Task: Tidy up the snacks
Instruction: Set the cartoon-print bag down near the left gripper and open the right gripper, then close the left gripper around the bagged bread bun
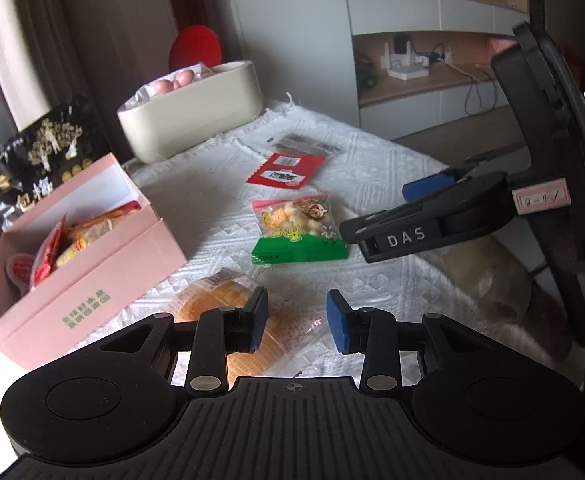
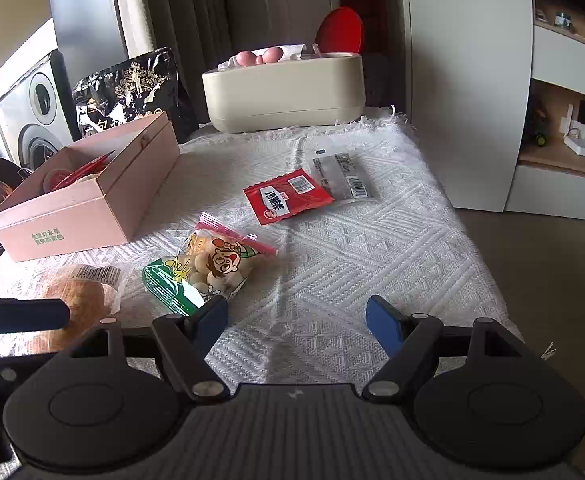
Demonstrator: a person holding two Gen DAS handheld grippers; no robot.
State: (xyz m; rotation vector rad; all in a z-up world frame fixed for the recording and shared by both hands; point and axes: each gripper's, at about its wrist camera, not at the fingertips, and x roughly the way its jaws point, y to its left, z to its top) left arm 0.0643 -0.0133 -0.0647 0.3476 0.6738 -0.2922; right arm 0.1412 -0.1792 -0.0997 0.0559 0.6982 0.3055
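Note:
A pink box (image 1: pixel 92 264) (image 2: pixel 92 200) holding several snack packets stands open at the table's left. On the white cloth lie a bread packet (image 1: pixel 228 300) (image 2: pixel 80 292), a green cartoon snack bag (image 1: pixel 298 228) (image 2: pixel 208 268), a red packet (image 1: pixel 284 170) (image 2: pixel 286 196) and a grey packet (image 1: pixel 308 145) (image 2: pixel 342 176). My left gripper (image 1: pixel 297 320) is open and empty, hovering just over the bread packet. My right gripper (image 2: pixel 297 322) is open and empty, just right of the green bag; it also shows in the left wrist view (image 1: pixel 372 216).
A beige tub (image 1: pixel 192 108) (image 2: pixel 288 92) with pink items stands at the far edge. A black snack bag (image 1: pixel 40 160) (image 2: pixel 132 88) stands behind the pink box. The table's right edge (image 2: pixel 472 232) drops to the floor. Shelves stand at right.

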